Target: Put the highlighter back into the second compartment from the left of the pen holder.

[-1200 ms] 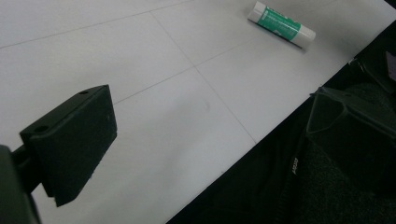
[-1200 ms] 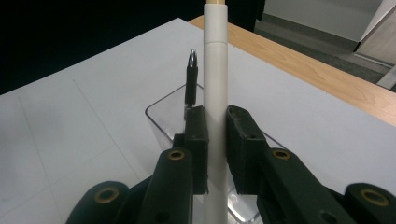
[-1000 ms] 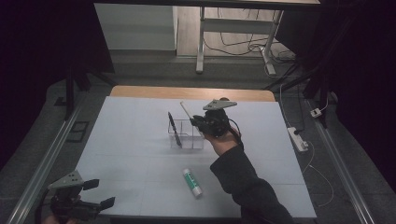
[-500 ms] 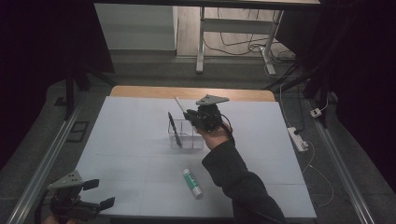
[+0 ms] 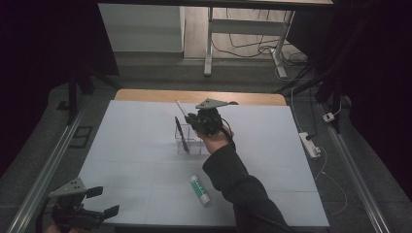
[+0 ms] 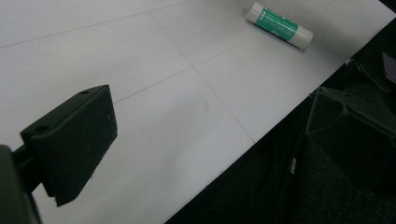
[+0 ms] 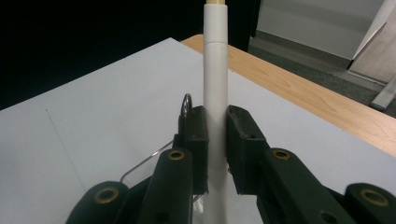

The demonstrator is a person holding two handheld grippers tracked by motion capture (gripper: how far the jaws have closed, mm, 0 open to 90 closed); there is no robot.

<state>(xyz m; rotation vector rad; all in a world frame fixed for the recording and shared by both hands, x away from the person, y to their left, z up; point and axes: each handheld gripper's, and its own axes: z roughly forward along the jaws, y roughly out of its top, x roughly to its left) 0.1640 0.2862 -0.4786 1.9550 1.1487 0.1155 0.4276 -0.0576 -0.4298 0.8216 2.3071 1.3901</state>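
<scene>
The person's right arm (image 5: 233, 179), in a dark sleeve, reaches forward from the bottom edge toward the middle of the table, wrist bent slightly left. Its hand (image 5: 214, 138) grips the right gripper (image 5: 192, 120), grey plate uppermost, and the 2 black jaws stand nearly together, pressed against the sides of a white pen (image 7: 215, 84). The left gripper (image 5: 99, 201) sits low at the near left corner, held back close to the body. Its 2 jaws are spread wide apart with nothing between them, pointing rightward across the near edge.
</scene>
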